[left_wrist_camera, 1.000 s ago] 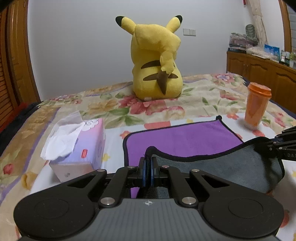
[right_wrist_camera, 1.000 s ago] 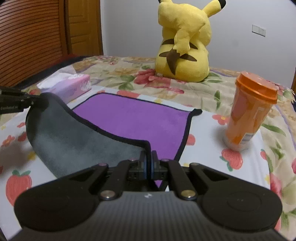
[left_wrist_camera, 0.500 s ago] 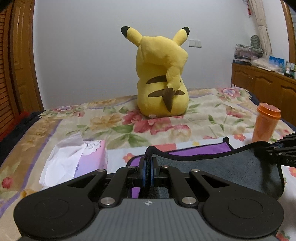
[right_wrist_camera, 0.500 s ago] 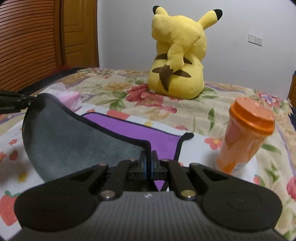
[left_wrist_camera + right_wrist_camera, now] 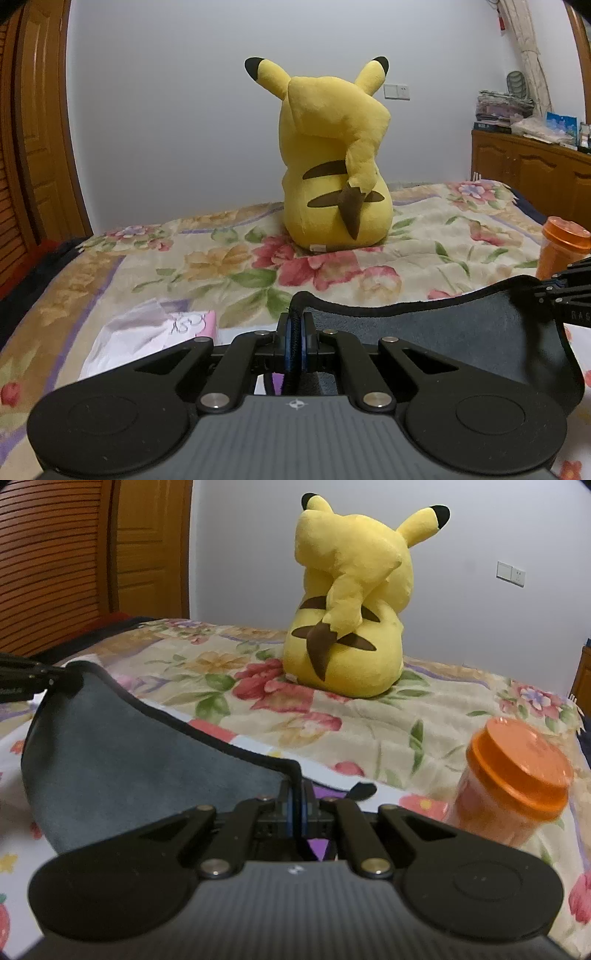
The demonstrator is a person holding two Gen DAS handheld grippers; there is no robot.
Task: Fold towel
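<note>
Both gripper sets, left gripper (image 5: 294,334) and right gripper (image 5: 295,805), pinch towel (image 5: 443,332) corners.

Grey-faced towel with black stitched edging (image 5: 443,332) reads as matt, short-napped microfibre cloth, its purple reverse showing only as a sliver; both the left gripper (image 5: 294,341) and right gripper (image 5: 295,808) are matt black plastic with ribbed housings and bright metal pivot screws. Yellow plush toy (image 5: 332,166) is soft fuzzy fabric; floral bedspread (image 5: 221,258) is matt printed cloth. Orange lidded cup (image 5: 513,782) looks translucent, semi-gloss plastic; pink tissue box (image 5: 184,325) is smooth card with crinkled white paper; brown cabinet (image 5: 528,170) is varnished wood.
</note>
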